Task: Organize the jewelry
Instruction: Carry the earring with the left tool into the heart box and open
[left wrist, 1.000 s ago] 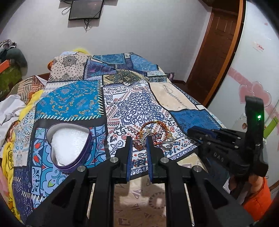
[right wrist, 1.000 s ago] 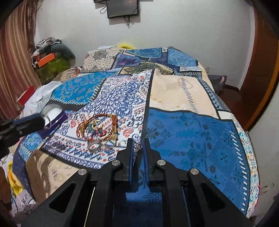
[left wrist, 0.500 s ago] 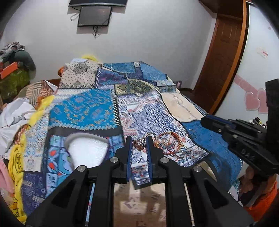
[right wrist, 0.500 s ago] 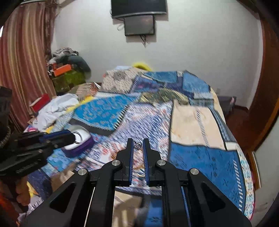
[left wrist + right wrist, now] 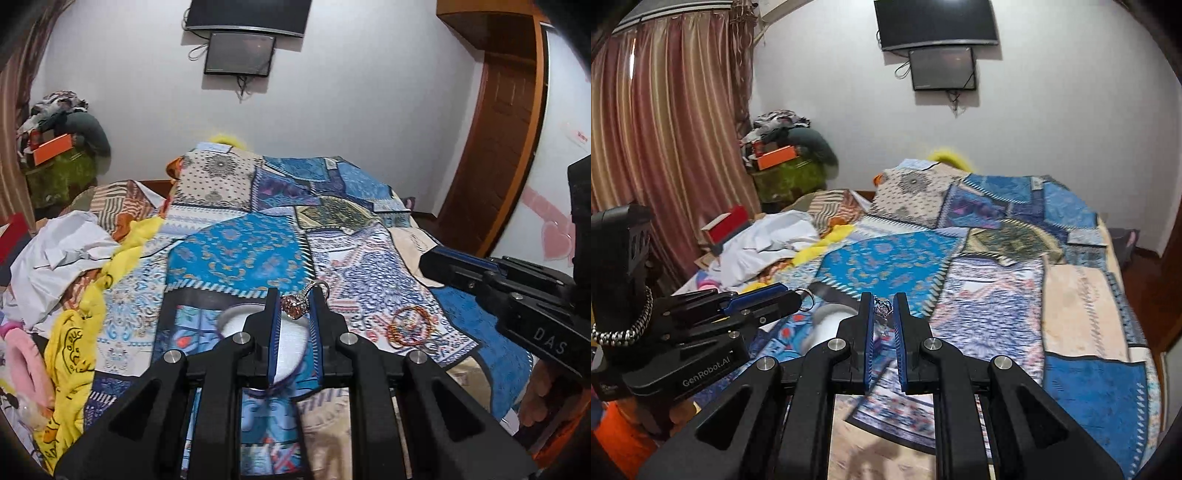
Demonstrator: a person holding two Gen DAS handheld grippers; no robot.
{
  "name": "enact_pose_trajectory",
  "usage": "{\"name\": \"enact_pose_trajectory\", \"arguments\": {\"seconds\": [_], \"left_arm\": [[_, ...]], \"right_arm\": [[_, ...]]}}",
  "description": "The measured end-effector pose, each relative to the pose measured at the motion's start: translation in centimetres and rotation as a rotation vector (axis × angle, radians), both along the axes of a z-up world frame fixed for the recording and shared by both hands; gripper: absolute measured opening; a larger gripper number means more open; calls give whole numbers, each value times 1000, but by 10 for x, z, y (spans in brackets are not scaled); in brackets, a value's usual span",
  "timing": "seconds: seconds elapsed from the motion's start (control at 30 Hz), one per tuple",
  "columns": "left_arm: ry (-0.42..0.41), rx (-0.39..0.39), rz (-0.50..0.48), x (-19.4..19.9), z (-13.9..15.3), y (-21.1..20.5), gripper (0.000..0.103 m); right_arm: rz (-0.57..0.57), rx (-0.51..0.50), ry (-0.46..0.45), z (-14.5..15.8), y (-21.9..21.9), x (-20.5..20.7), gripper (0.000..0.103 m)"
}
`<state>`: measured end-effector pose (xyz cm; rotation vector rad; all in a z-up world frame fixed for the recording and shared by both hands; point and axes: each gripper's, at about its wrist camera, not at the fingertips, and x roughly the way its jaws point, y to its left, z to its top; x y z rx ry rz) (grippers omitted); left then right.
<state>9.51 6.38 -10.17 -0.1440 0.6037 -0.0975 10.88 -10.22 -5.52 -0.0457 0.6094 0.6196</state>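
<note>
My left gripper (image 5: 294, 301) is shut on a silver ring with an orange stone (image 5: 295, 305), held above the white-lined purple box (image 5: 236, 319) on the patchwork bedspread. My right gripper (image 5: 884, 306) is shut on a small silver pendant (image 5: 882, 309) and hovers over the bed. A pile of orange and gold bangles (image 5: 409, 325) lies on the bedspread to the right of the box. The left gripper (image 5: 803, 295) shows at the left of the right wrist view, with the ring's band sticking out. The right gripper's fingers (image 5: 454, 266) show at the right of the left wrist view.
The patchwork bedspread (image 5: 240, 251) covers the bed. Crumpled white and yellow clothes (image 5: 70, 258) lie along its left side. A wooden door (image 5: 491, 155) stands at the right. Screens (image 5: 942, 66) hang on the far wall. Curtains (image 5: 646, 129) and a clutter pile (image 5: 786, 162) stand at the left.
Both grippers have lifted from the bangle pile and swung left, each keeping its piece. The left gripper now holds the ring over the box, and the bangles lie to its right.
</note>
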Motion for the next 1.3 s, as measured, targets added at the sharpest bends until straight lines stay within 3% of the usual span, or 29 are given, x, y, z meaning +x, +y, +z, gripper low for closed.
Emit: {"name": "enact_pose_trajectory", "arguments": {"seconds": [0.37, 0.73, 1.2, 1.3], "left_arm": [[86, 7, 12, 9, -35, 21, 14], [175, -35, -12, 29, -69, 28, 14], [184, -34, 12, 35, -72, 34, 14], [175, -18, 31, 29, -67, 38, 14]], "right_arm": [[80, -40, 103, -29, 49, 17, 9], [112, -89, 195, -58, 78, 44, 9], [126, -125, 297, -79, 83, 59, 10], [121, -135, 315, -81, 82, 59, 17]]}}
